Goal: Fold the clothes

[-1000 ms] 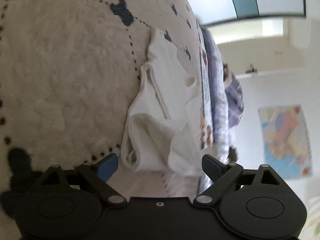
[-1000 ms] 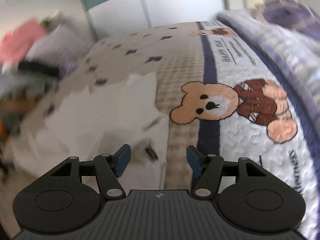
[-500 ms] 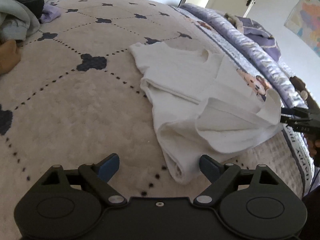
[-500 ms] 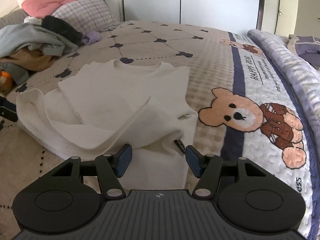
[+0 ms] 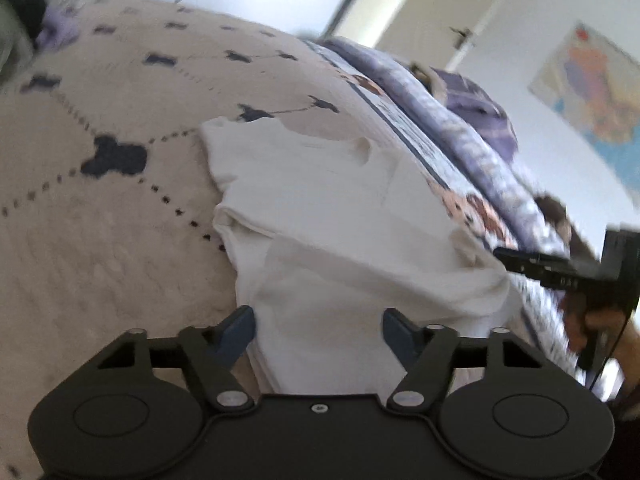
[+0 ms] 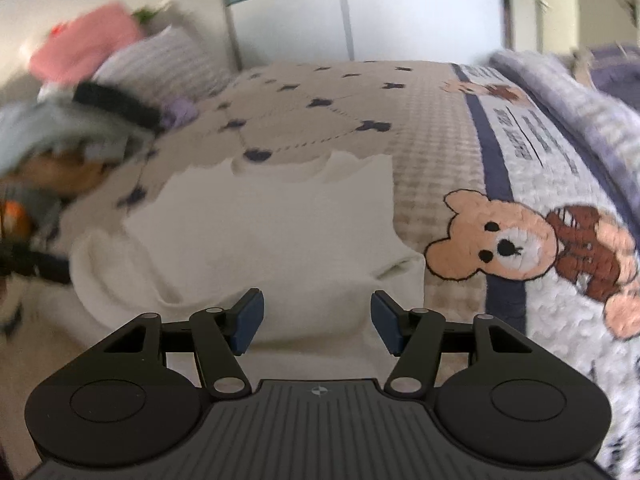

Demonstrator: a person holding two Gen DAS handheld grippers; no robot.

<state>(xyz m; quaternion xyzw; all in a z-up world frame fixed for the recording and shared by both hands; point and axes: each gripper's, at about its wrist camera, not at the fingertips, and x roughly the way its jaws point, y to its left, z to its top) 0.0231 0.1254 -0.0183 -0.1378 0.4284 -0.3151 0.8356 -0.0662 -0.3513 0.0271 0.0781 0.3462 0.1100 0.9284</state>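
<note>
To my left the beige blanket (image 5: 100, 240) lies bare and wide, with a heap of clothes (image 6: 60, 140) at its far left edge. My left claw (image 5: 316, 330) is spread wide, holding nothing — it hangs just over the near hem of the white T-shirt (image 5: 320, 208). The shirt lies partly folded in the middle of the bed, its long axis running away from me, collar at the far end. My right claw (image 6: 316, 320) is also spread and empty, over the shirt's near right edge (its tip shows in the left view, beside a bunched corner). Further right — the bear-print quilt (image 6: 520, 248).
</note>
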